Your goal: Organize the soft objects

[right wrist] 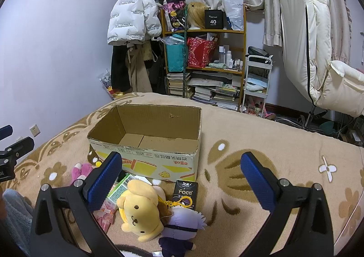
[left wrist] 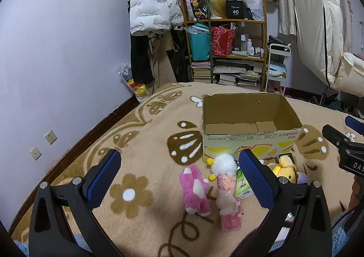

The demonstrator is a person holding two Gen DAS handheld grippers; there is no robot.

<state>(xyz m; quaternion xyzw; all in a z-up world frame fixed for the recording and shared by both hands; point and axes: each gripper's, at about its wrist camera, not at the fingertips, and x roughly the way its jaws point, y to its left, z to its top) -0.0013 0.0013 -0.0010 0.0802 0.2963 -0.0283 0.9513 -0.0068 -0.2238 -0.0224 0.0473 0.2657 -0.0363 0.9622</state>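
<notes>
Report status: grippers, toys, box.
Both hand-held grippers open, left, right. Pink plush, yellow plush on blanket. Cardboard box empty, access unobstructed.

The left black two-finger gripper with blue ribbed pads (left wrist: 179, 179) was held out over the near part of the bed, its jaws spread wide and nothing between them. One blue pad (left wrist: 104, 178) stood at the left, the other at the right, both tilted outward. The right black two-finger gripper with blue ribbed pads (right wrist: 182, 180) was likewise spread wide and held nothing, hovering above the bed's near edge. In the left wrist view, part of the right gripper showed at the right edge; the two were apart, side by side.
</notes>
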